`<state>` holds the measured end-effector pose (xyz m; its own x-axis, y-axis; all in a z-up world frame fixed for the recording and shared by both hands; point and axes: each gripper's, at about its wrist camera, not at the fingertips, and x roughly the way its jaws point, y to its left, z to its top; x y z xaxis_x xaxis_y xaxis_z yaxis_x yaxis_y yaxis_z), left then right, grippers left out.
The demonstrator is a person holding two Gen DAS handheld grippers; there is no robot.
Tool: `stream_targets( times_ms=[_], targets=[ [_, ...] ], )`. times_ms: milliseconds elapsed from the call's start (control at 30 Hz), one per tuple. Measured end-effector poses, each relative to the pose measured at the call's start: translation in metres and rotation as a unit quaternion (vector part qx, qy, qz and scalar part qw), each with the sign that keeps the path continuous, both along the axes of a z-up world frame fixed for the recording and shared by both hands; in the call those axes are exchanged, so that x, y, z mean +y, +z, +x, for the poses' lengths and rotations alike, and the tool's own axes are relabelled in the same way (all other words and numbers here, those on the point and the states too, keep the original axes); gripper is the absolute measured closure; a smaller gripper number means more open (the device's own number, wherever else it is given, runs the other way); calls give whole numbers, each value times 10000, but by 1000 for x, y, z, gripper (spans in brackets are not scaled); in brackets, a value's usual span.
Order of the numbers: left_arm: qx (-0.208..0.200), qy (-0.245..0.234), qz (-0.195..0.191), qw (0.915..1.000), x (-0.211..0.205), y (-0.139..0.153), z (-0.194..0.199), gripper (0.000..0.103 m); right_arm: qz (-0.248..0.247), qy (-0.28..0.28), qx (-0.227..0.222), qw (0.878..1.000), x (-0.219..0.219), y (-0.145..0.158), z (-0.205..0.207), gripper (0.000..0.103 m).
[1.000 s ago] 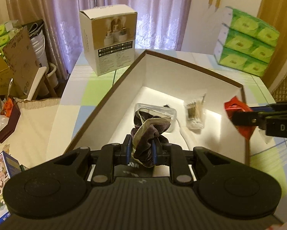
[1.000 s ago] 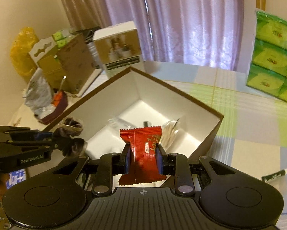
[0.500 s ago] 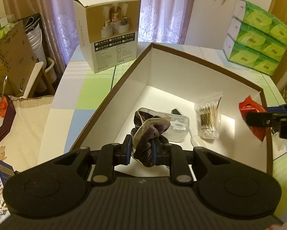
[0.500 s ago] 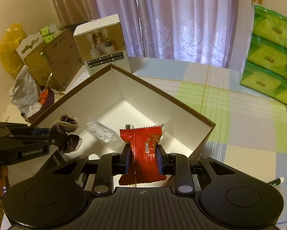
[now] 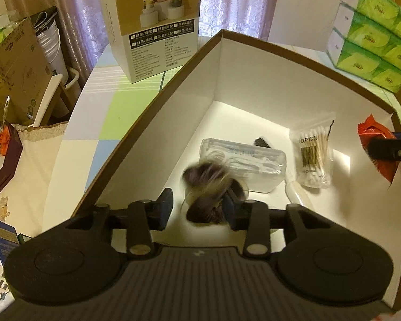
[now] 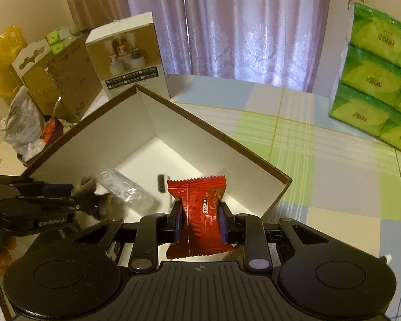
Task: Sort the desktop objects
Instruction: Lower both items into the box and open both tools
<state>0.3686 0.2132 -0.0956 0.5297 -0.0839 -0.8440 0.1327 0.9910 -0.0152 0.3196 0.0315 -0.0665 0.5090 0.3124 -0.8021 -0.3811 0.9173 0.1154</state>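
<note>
Scrunchie: dark scrunchie (image 5: 214,192), blurred, sits between the spread fingers of the left gripper (image 5: 199,206) over the near part of the box floor; it touches the right finger at most, so I judge it is being let go into the box, not carried.
Left gripper: fingers wide apart, gripping nothing; held low inside the box so the drop is short.
Snack: red snack packet (image 6: 200,211) is pinched upright between the narrow fingers of the right gripper (image 6: 200,223), above the box's near right edge, waiting its turn by the look of it.
Box: white-lined box (image 5: 254,80) with a brown rim takes the sorted things; its walls are high, so each gripper must come in from above.
Case: clear plastic case (image 5: 243,163) lies on the floor just beyond the scrunchie, close enough that the scrunchie may land against it.
Swabs: bag of cotton swabs (image 5: 314,157) lies right of the case, under the path of the snack.
Brush: a small dark brush-like thing (image 5: 263,143) lies behind the case; too small to tell more.
Carton: printed carton (image 5: 152,24) stands on the table past the box's far left wall, clear of both grippers.
Tissues: green tissue packs (image 6: 377,80) are stacked at the table's far right edge, well apart.
Pen: a white tip (image 6: 386,258) on the table near the right gripper may be a pen not yet sorted.
</note>
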Motion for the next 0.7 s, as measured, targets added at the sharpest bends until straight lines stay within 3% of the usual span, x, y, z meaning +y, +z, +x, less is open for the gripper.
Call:
stream_targets(
  times_ms=[100,533,700],
  targets=[
    [-3,-69,-101,9999,-1,0,-1,53,-54,4,1,10000,-1,-3,3,79],
    [-128,-155,-143,9997,-6,7,-8,41,-474,250,-312,9981,5,-12,6,78],
    [-210,-187,-111,9995,-7,14,-14,31,-368,302,-500,9976,3,-8,0,43]
  ],
)
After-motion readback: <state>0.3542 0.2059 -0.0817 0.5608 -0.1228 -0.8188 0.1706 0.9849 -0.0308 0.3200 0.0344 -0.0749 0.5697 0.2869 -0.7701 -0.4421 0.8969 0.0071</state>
